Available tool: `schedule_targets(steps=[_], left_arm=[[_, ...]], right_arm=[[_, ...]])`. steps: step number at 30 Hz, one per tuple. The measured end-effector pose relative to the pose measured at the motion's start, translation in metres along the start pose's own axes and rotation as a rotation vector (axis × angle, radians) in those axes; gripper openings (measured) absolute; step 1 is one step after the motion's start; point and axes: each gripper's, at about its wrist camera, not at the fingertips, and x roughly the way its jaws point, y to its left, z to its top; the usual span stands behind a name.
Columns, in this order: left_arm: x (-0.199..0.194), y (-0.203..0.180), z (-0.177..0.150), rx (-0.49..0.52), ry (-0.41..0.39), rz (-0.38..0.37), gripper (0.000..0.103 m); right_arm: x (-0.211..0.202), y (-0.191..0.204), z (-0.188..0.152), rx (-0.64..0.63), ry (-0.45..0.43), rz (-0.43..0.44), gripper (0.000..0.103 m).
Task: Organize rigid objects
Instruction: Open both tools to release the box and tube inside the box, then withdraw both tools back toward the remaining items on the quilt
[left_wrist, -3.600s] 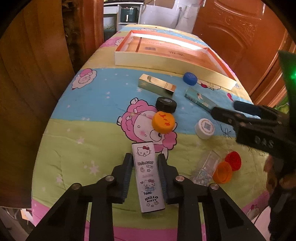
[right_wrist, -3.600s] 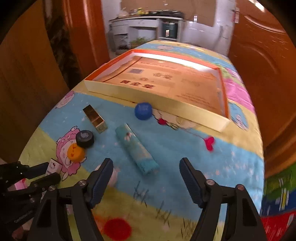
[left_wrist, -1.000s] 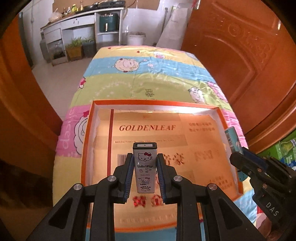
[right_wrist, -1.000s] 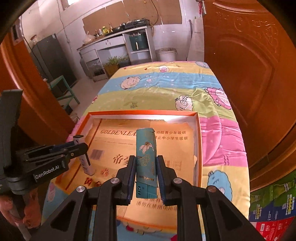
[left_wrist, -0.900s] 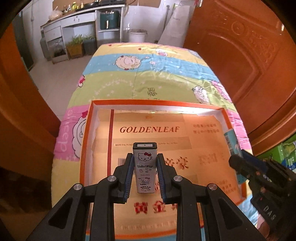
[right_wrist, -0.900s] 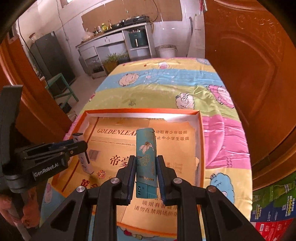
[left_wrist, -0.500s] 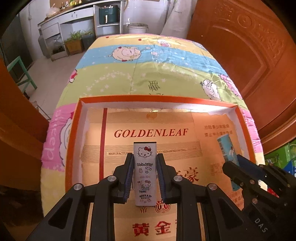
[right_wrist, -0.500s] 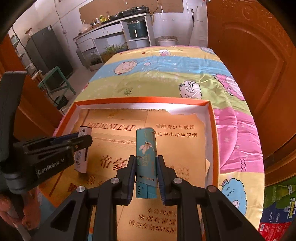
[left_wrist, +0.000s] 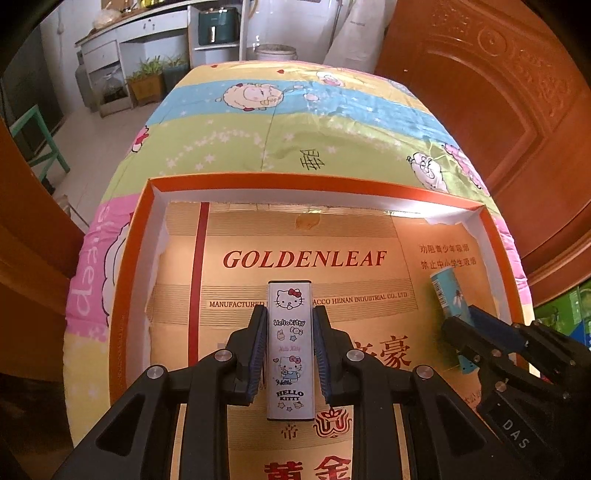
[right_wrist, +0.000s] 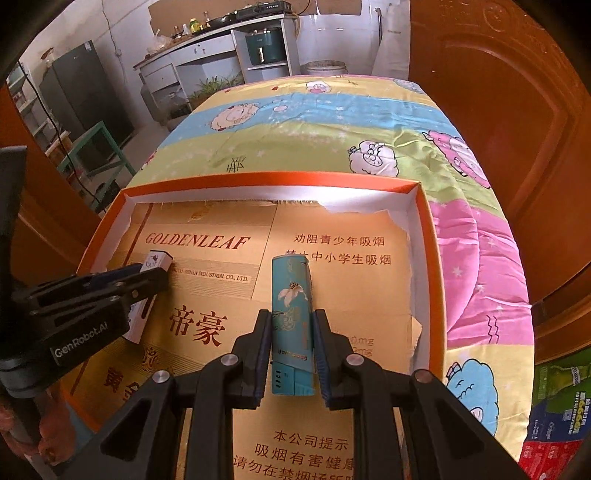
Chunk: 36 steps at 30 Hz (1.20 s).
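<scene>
We begin at the left, where our left gripper (left_wrist: 290, 349) is clamped on the white Hello Kitty lighter (left_wrist: 290, 347), its pads pressing the two long sides. The lighter points away from us along the fingers, its far end over the printed strip below the word GOLDENLEAF on the tray's floor. From the right wrist view the same lighter (right_wrist: 149, 291) sits low over the left half of the shallow orange-rimmed tray (right_wrist: 432, 258); whether its lower end touches the floor we cannot tell.

Moving right, our right gripper (right_wrist: 291, 354) is closed tight on the teal lighter (right_wrist: 291, 325) with a flower print, gripping its lower half while the upper half juts forward over the tray's right half, near the Chinese lettering. In the left wrist view that teal lighter (left_wrist: 452, 306) slants just inside the tray's right wall (left_wrist: 496, 266), the right gripper (left_wrist: 466, 341) holding it from below.

The tray rests on a bright cartoon sheep quilt (left_wrist: 295, 125), with a carved wooden door (left_wrist: 498, 92) at the far right
</scene>
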Motion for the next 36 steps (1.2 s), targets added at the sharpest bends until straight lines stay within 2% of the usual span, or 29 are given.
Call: schedule_targets(steps=[11, 13, 15, 17, 18, 19, 23, 25, 26, 28, 31, 36], left_arm=[[-0.002, 0.005, -0.005, -0.038, -0.061, -0.031, 0.027], [-0.002, 0.007, -0.006, -0.039, -0.076, -0.047, 0.029], [-0.002, 0.008, -0.007, -0.034, -0.081, -0.068, 0.033], [-0.003, 0.008, -0.007, -0.034, -0.083, -0.073, 0.040], [-0.004, 0.009, -0.008, -0.044, -0.091, -0.043, 0.048], [-0.004, 0.009, -0.008, -0.049, -0.099, -0.029, 0.051], [-0.019, 0.011, -0.014, -0.067, -0.180, 0.018, 0.056], [-0.032, 0.009, -0.017, -0.055, -0.226, 0.023, 0.067], [-0.039, 0.007, -0.019, -0.046, -0.244, 0.024, 0.068], [-0.051, 0.004, -0.022, -0.023, -0.270, 0.013, 0.069], [-0.075, 0.001, -0.033, -0.009, -0.334, -0.042, 0.069], [-0.109, -0.005, -0.051, 0.013, -0.412, -0.015, 0.069]], right_arm=[[0.003, 0.001, -0.002, -0.005, -0.020, -0.020, 0.024], [0.002, 0.000, -0.003, -0.001, -0.029, -0.034, 0.031], [0.000, -0.002, -0.005, 0.007, -0.038, -0.041, 0.048], [-0.004, -0.004, -0.006, 0.014, -0.053, -0.045, 0.051], [-0.005, -0.004, -0.007, 0.015, -0.059, -0.048, 0.051], [-0.008, -0.004, -0.008, 0.015, -0.068, -0.052, 0.051], [-0.021, -0.005, -0.012, 0.015, -0.102, -0.057, 0.051], [-0.030, -0.006, -0.016, 0.024, -0.120, -0.053, 0.051], [-0.036, -0.007, -0.018, 0.032, -0.132, -0.048, 0.051], [-0.046, -0.007, -0.022, 0.040, -0.151, -0.037, 0.051], [-0.064, -0.005, -0.030, 0.046, -0.185, -0.023, 0.051], [-0.092, 0.001, -0.046, 0.047, -0.231, -0.019, 0.051]])
